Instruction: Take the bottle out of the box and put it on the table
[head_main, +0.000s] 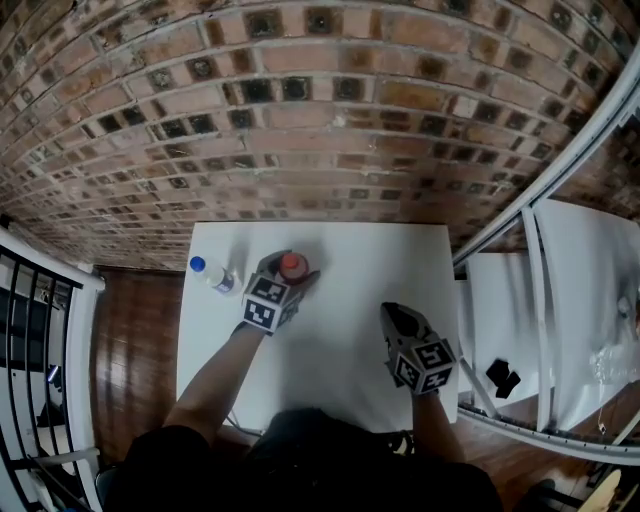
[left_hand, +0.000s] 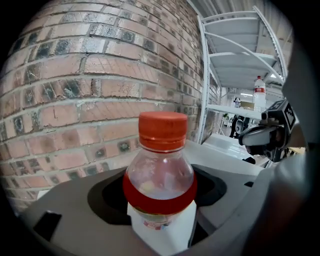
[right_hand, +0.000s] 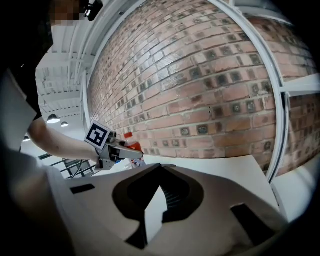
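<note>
left hand-held gripper (head_main: 289, 271) clenched on orange-capped bottle (left_hand: 160, 175) over white table (head_main: 345, 290); right hand-held gripper (head_main: 391, 313) clenched, empty

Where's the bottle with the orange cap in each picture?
Head view: the orange-capped bottle is left of centre, over the white table, in the left gripper.
Left gripper view: big and dead centre, between the jaws.
Right gripper view: tiny, left of the middle, just behind the left gripper.
Shared landmark: the brick wall stands behind the bottle in all three.
</note>
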